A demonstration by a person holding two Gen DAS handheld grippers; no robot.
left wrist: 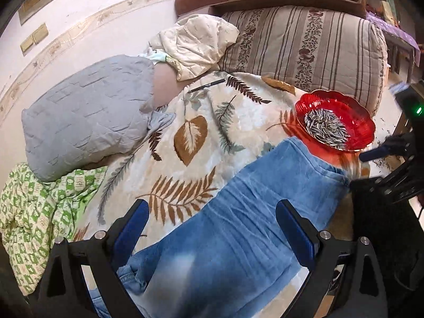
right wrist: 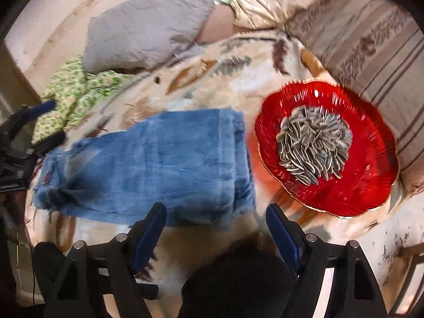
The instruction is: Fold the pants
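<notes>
The jeans (right wrist: 148, 167) are lying folded into a blue block on the leaf-print blanket (left wrist: 185, 122) covering the bed, with one short end just beside the red bowl (right wrist: 371, 175) of seeds (right wrist: 312, 148). The left tool (left wrist: 212, 228) is hanging over the denim with its jaws standing wide and nothing pinched between them. The right tool (right wrist: 216, 228) is hovering at the near edge of the jeans, jaws also wide and gripping nothing. A grey pillow (left wrist: 87, 116) is resting beyond, above a green cloth (left wrist: 34, 212).
</notes>
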